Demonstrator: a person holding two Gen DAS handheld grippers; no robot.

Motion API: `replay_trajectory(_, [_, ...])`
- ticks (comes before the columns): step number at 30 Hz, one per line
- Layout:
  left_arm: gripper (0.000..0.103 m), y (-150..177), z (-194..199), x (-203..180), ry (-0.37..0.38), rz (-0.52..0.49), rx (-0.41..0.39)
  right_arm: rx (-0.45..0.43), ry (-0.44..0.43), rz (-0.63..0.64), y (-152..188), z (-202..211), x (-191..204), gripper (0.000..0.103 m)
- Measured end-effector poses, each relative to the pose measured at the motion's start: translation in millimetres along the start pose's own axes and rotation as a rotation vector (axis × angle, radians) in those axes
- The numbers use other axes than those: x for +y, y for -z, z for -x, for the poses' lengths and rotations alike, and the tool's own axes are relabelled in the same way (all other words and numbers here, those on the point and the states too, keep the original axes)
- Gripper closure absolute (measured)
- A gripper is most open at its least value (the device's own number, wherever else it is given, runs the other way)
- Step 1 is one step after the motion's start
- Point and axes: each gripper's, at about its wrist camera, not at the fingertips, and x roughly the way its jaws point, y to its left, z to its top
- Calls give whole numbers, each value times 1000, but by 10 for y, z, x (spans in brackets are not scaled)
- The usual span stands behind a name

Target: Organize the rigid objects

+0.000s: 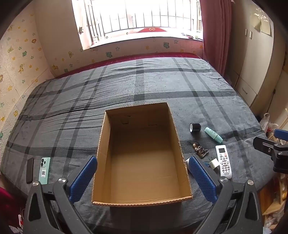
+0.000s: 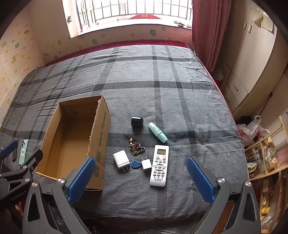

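On a grey plaid bed cover [image 1: 162,86], at frame centre in the left wrist view: an open cardboard box [image 1: 104,144], upright, bare inside. At 3 o'clock of the box, a cluster of small items: black tape roll [image 1: 195,127] farthest, mint tube [image 1: 213,135] just beside it toward 4 o'clock, key bunch [image 1: 198,150] near the box wall, white remote [image 1: 223,161] at the right edge of the group, small white plug [image 1: 214,163] touching or just beside the remote. At 9 o'clock of the box, well apart: mint-green phone [image 1: 44,170] lying flat, dark phone [image 1: 29,170] just to its left. Left gripper [image 1: 142,177] at 6 o'clock, blue pads [image 1: 83,180] spread wide to either side of the box's near end, holding nothing. In the right wrist view: right gripper [image 2: 141,178] also spread wide and gripping nothing, hovering at 6 o'clock of the cluster, with a larger white charger [image 2: 121,159], a blue key fob [image 2: 135,164] and the small plug lined up between charger and remote; box at 9 o'clock of these. Wardrobe [image 2: 252,68] at 2 o'clock, barred window [image 2: 129,9] at 12 o'clock.
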Motion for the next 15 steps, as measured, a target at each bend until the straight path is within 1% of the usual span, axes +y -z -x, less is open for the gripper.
replay_trajectory(2, [0,-4,-8,-1,9,-1,9,6,6,10,5,8,60,0])
replay_trajectory(3, [0,-8,-9,-4,8,-5,9,24,-4,16,-15,-8,70,0])
replay_trajectory(6, [0,-26,-11,-5,6,-6,5,8,-35,14,9,7,52,0])
replay_trajectory(8, [0,-42,-20,-11,3,-10,5,5,-39,13,7,18,92,0])
replay_trajectory(9, [0,-33,13,27,2,2,0,0,-45,14,43,16,68,0])
replay_trajectory(15, [0,-20,10,51,10,4,-1,-6,-56,10,29,42,53,0])
